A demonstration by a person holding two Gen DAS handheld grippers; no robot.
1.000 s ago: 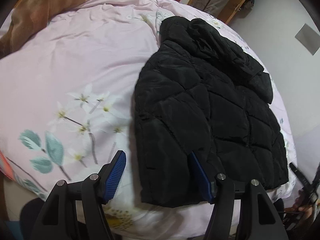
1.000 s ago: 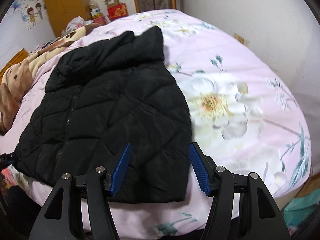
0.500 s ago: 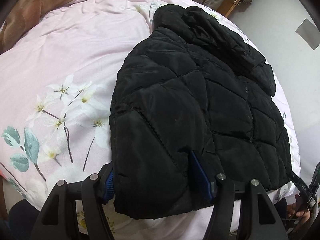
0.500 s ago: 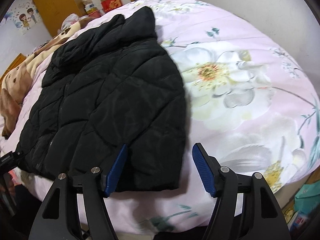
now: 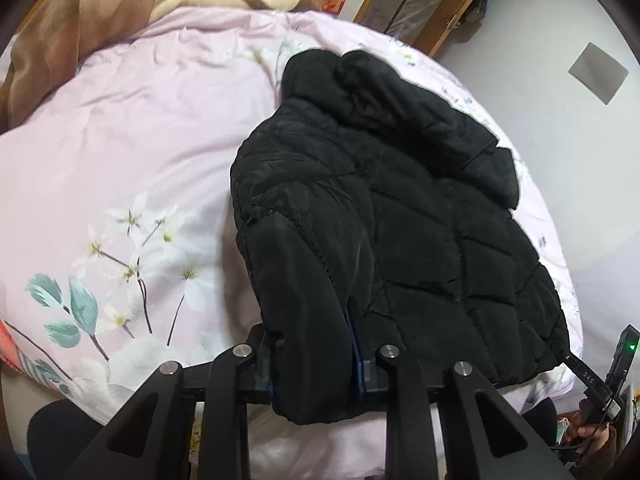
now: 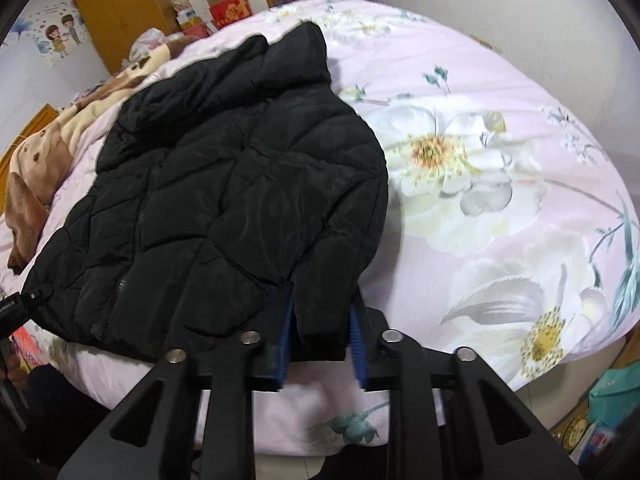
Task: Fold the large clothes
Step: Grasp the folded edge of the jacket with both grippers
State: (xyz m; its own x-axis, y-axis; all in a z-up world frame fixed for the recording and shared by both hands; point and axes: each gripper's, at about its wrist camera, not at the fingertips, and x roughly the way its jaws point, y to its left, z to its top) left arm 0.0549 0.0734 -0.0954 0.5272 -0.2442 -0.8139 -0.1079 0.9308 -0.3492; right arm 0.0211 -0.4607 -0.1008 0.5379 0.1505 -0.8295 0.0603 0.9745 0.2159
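A black quilted puffer jacket point(image 5: 420, 216) lies flat on the pink floral bedcover point(image 5: 120, 152), hood toward the far side. It also shows in the right wrist view point(image 6: 224, 184). My left gripper point(image 5: 312, 360) is shut on the jacket's near left bottom corner, by the sleeve cuff. My right gripper point(image 6: 320, 336) is shut on the near right bottom corner, and the hem bunches between its blue pads point(image 6: 356, 344). Both grippers are at the bed's near edge.
A brown and cream blanket point(image 5: 80, 12) lies at the far left of the bed. Red boxes point(image 6: 230, 10) and a yellow wardrobe point(image 6: 120, 12) stand beyond the bed. The white wall point(image 5: 580, 140) runs along one side. The bedcover point(image 6: 500, 168) spreads wide on both sides of the jacket.
Both grippers moved forward onto the jacket's bottom corners and went from open to shut on the fabric, which now bunches between the pads.
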